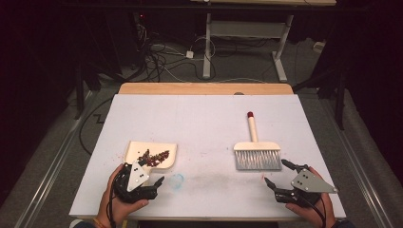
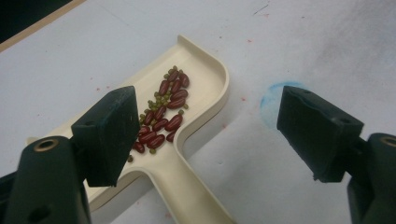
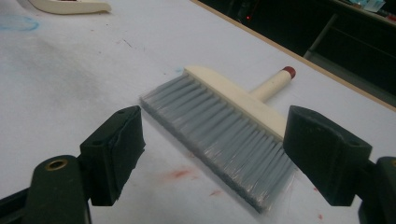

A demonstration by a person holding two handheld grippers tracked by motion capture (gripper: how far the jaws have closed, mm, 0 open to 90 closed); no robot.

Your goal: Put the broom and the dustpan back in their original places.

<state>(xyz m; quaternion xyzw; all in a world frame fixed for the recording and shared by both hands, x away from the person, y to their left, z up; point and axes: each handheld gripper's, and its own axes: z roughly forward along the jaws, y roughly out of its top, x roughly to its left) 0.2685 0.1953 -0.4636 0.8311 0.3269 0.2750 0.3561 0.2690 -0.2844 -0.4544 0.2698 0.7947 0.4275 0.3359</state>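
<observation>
cream dustpan (image 2: 187,121) with red beans (image 2: 163,116) lies by your left gripper (image 1: 145,183), jaws wide, empty. your right gripper (image 1: 280,173) gapes empty just before the brush (image 1: 256,152).

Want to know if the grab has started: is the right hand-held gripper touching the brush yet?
Apart. In the right gripper view the right hand-held gripper has its jaws wide open, and white table shows between its left jaw and the brush bristles.

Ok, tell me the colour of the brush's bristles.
Grey bristles under a cream head; the right gripper view shows them best.
</observation>
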